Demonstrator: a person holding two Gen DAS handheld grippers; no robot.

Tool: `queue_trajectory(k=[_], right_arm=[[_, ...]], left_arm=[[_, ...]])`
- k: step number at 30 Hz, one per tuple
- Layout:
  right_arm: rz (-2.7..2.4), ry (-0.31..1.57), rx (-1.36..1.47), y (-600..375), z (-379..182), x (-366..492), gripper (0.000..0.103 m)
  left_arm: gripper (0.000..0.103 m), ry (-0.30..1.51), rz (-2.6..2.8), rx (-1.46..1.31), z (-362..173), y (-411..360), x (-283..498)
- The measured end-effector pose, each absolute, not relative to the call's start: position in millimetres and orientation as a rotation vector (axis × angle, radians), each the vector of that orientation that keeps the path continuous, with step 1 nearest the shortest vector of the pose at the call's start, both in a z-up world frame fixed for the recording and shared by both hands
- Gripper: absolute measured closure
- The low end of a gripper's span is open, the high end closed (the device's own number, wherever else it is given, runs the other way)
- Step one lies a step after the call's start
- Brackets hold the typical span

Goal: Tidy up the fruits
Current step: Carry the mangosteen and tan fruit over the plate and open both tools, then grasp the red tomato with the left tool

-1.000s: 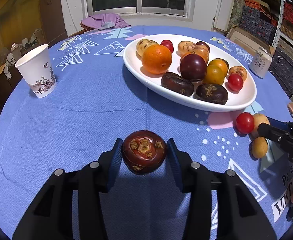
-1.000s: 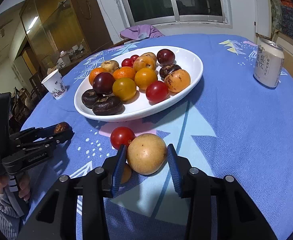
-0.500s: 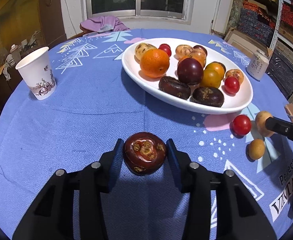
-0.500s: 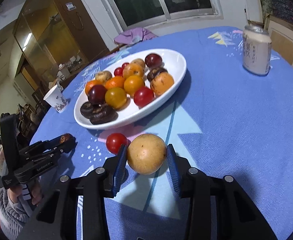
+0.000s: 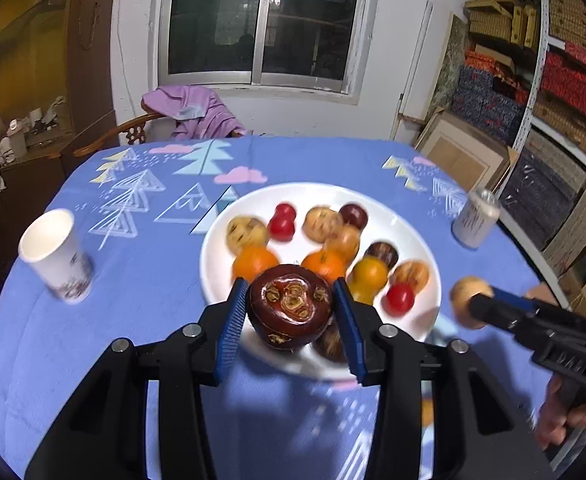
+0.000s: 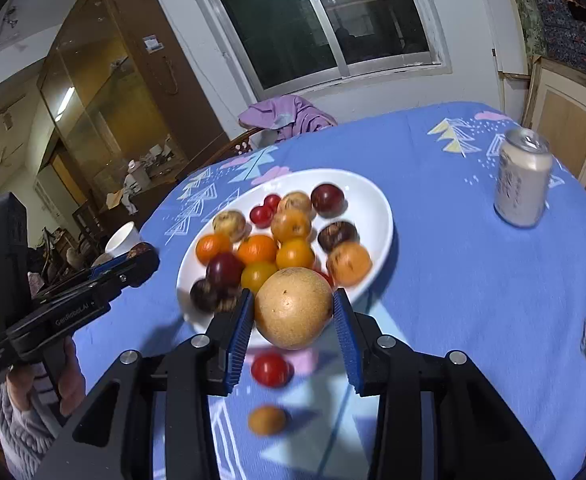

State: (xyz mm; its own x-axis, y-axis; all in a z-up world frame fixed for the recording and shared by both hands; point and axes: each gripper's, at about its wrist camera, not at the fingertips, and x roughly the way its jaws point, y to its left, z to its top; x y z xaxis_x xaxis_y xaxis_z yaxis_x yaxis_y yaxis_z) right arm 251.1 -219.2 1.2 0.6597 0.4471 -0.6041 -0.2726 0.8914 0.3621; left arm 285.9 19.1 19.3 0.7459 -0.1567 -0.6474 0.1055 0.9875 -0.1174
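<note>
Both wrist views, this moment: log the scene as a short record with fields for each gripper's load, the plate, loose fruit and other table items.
left gripper: shut on dark brown fruit, held in front of the plate
right gripper: shut on tan round fruit, lifted off the cloth
white plate: many mixed fruits, blurred
loose on cloth: red tomato, small tan fruit
other items: drink can, paper cup
</note>
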Motion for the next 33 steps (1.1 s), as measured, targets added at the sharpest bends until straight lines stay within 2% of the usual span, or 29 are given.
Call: queue_trajectory(k=[9,12,14,16,18,20,22,28,33], right_arm=[[0.333,0.788,0.313,-200,-14,333,0.062],[0.313,0.8,0.291,-195,-21,349,0.062],[0.322,0.805,0.307,-195,-22,354,0.06],[0.335,0.797,0.377,-204,-21,352,0.044],[0.346,0.766,0.414,-213,-15,343,0.043],[0.353,0.742,0.415,-220,-5,327,0.042],[0.36,0.719,0.417,-229,2,307,0.032],[0.331,0.657,0.409,-256,0,234,0.018],[0.304,0.654,0.433,-277,-10,206,0.016]], left_arm=[[0.059,0.806,-0.106,-0.095,-8,-4,372],[0.041,0.808,-0.087,-0.083,-14,-2,382],[0.024,0.786,-0.083,-0.085,-13,0,379],[0.022,0.776,-0.092,-0.099,-12,6,372],[0.022,0.762,-0.098,-0.108,-7,11,360],[0.015,0.748,-0.088,-0.119,-4,19,345],[0.012,0.735,-0.068,-0.121,-2,27,323],[0.009,0.729,-0.042,-0.126,-14,40,254],[0.009,0.744,-0.062,-0.067,-33,14,221]])
